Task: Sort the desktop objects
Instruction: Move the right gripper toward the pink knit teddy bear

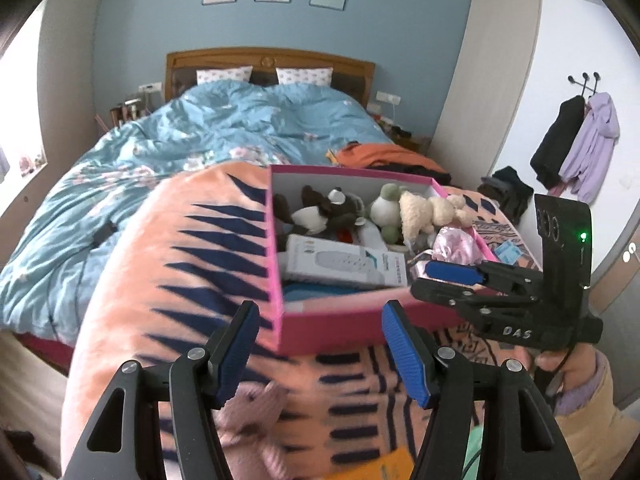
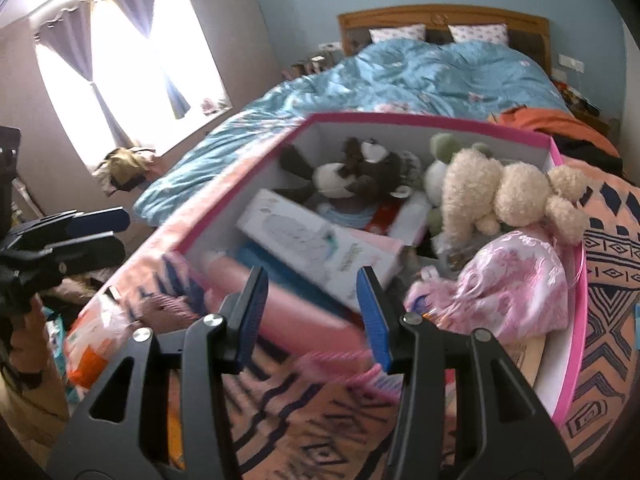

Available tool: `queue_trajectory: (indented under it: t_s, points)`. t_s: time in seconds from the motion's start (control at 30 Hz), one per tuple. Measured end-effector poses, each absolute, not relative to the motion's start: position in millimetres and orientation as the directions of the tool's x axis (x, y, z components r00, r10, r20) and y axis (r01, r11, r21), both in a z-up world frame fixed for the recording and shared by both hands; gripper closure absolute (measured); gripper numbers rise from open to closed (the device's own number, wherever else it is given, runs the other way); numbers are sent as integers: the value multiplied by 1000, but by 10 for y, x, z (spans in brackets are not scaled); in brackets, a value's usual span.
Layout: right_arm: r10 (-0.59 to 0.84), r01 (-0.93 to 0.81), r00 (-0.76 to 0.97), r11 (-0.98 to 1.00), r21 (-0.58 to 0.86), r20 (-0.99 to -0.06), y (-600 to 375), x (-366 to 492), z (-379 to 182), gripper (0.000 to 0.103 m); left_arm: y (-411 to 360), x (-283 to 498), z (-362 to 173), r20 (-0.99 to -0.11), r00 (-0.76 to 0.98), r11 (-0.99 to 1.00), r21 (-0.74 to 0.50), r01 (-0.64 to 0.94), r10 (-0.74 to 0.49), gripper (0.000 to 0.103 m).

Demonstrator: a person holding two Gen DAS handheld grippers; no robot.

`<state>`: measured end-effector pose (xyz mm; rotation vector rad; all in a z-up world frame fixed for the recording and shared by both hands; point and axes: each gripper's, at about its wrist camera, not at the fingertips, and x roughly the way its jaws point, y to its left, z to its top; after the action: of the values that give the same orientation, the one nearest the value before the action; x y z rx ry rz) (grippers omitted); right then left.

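A pink box (image 1: pixel 320 328) sits on a peach blanket (image 1: pixel 180 240) with navy marks. It holds a brown-and-white plush (image 1: pixel 324 210), a cream plush (image 1: pixel 424 210), a white carton (image 1: pixel 344 264) and a pink satin bag (image 1: pixel 456 244). My left gripper (image 1: pixel 320 352) is open and empty in front of the box's near wall, above a pink knitted toy (image 1: pixel 256 420). My right gripper (image 2: pixel 314 312) hangs open over the box's near edge (image 2: pixel 576 320), with the carton (image 2: pixel 320 248) and the satin bag (image 2: pixel 516 280) just beyond; nothing is gripped. From the side, the right gripper (image 1: pixel 420 280) is at the box's right front corner.
A bed with a blue duvet (image 1: pixel 200 132) and wooden headboard (image 1: pixel 272 60) lies behind. Orange clothing (image 1: pixel 384 156) rests at the box's far side. Coats (image 1: pixel 580 148) hang on the right wall. A bright window (image 2: pixel 120 60) is at the left. An orange packet (image 2: pixel 92 344) lies on the blanket's edge.
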<state>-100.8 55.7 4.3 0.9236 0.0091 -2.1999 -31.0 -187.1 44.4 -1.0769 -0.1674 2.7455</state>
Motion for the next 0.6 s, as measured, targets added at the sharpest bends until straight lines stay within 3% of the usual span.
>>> queue_trajectory:
  t_s: [0.2,0.6]
  points:
    - [-701,736,-366,-621,271,-613,327,-603,74,54,-2110,156,267,-683,-715,-987,-148,-66,150,37]
    - [-693,826,-187,-495,271,-697,-464,-353,-260,54,-2004,588,-445,-769,-605,-974,-216,-62,209,37]
